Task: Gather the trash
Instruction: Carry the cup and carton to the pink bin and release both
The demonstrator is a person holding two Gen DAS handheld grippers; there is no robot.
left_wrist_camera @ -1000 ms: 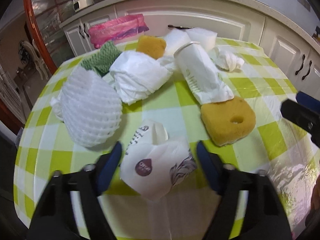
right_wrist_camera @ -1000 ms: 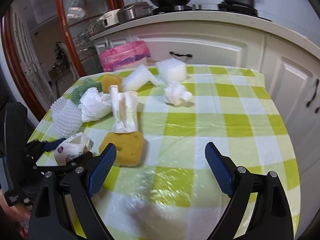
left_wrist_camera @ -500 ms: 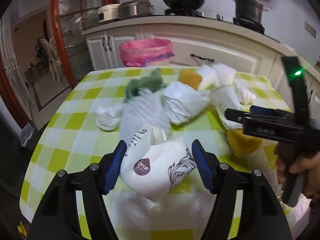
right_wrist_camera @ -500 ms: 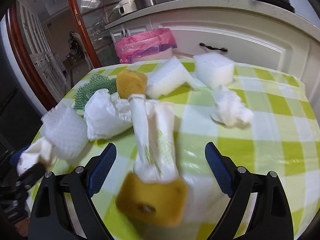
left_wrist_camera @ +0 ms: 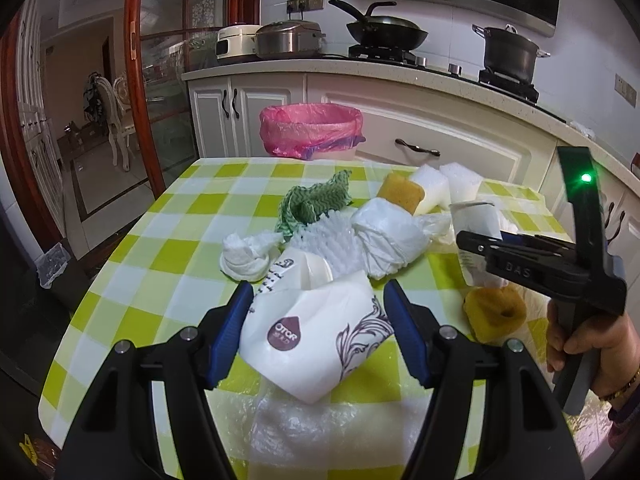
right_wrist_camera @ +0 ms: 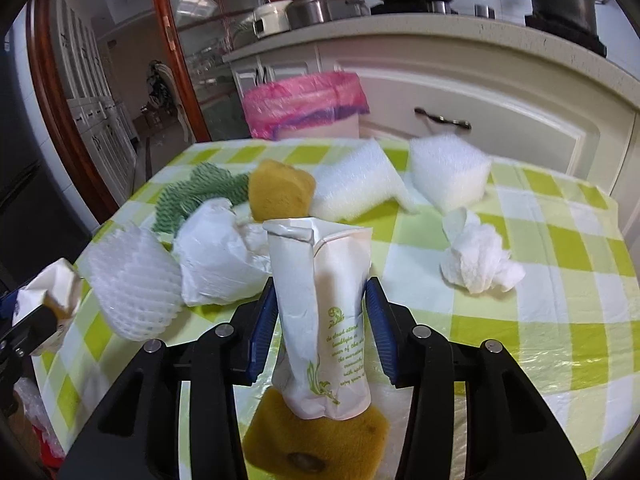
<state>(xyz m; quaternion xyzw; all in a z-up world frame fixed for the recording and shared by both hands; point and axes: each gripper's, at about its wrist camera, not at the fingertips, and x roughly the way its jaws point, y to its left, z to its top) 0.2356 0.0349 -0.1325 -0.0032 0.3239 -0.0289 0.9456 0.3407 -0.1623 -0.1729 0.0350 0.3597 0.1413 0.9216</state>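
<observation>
My left gripper (left_wrist_camera: 318, 292) is shut on a white paper packet (left_wrist_camera: 312, 332) with a maroon logo and holds it above the checked table (left_wrist_camera: 160, 280). My right gripper (right_wrist_camera: 320, 284) is closing its jaws on a tall white carton (right_wrist_camera: 324, 320) with green print, and both blue pads touch its sides. The carton's lower end rests on a yellow sponge (right_wrist_camera: 316, 440) with a hole. In the left wrist view the right gripper (left_wrist_camera: 466, 240) reaches in from the right, held by a hand (left_wrist_camera: 588, 344). A bin with a pink liner (left_wrist_camera: 310, 128) stands beyond the table's far edge.
Heaped mid-table are a white foam net (right_wrist_camera: 132, 280), a knotted plastic bag (right_wrist_camera: 216, 256), a green cloth (left_wrist_camera: 312, 200), a second sponge (right_wrist_camera: 280, 190), two foam blocks (right_wrist_camera: 448, 172) and crumpled tissues (right_wrist_camera: 480, 264). White cabinets (left_wrist_camera: 460, 132) and a counter with pots stand behind.
The left gripper has risen off the table with the packet. The right gripper has moved left over the carton and sponge, and its jaws have gone from wide open to narrow around the carton.
</observation>
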